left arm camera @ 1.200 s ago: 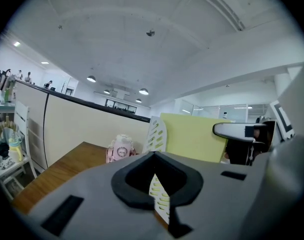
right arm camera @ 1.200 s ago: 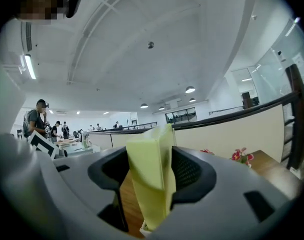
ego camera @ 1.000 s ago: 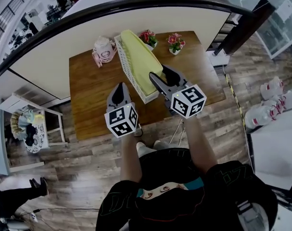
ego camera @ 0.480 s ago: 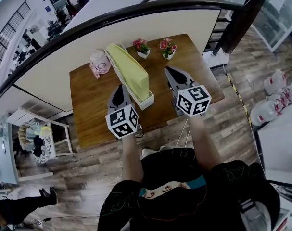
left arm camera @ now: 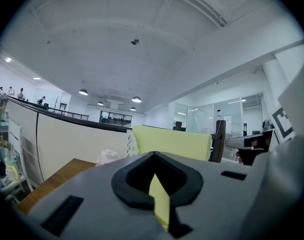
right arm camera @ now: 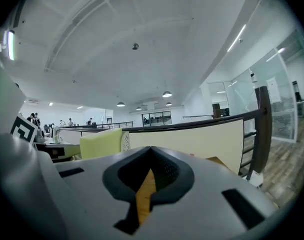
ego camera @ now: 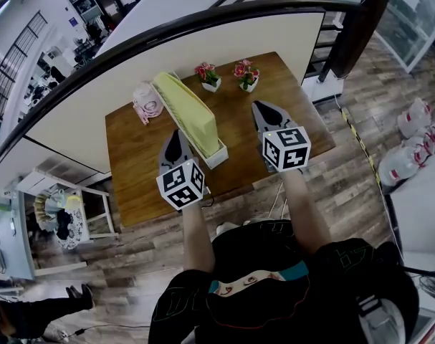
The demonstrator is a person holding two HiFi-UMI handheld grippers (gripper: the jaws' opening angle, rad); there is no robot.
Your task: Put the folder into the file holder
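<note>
A yellow folder (ego camera: 185,113) stands upright inside the white file holder (ego camera: 216,156) on the wooden table (ego camera: 138,163). My left gripper (ego camera: 175,136) hovers just left of the holder's near end, shut and holding nothing. My right gripper (ego camera: 263,108) hangs over the table to the right of the holder, apart from it, shut and holding nothing. In the left gripper view the folder (left arm camera: 172,143) rises ahead beyond my left gripper (left arm camera: 153,155), with the holder's lattice (left arm camera: 131,144) at its left. In the right gripper view the folder (right arm camera: 99,143) sits to the left of my right gripper (right arm camera: 150,149).
A pink pot-like object (ego camera: 145,99) stands at the table's far left. Two small flower pots (ego camera: 206,74) (ego camera: 246,74) stand at the far edge. A curved partition with a dark rail (ego camera: 203,27) runs behind the table. The table's near edge lies under the grippers.
My right gripper has drawn back from the holder's near end, moved right and shut. The left gripper has stayed beside the holder.
</note>
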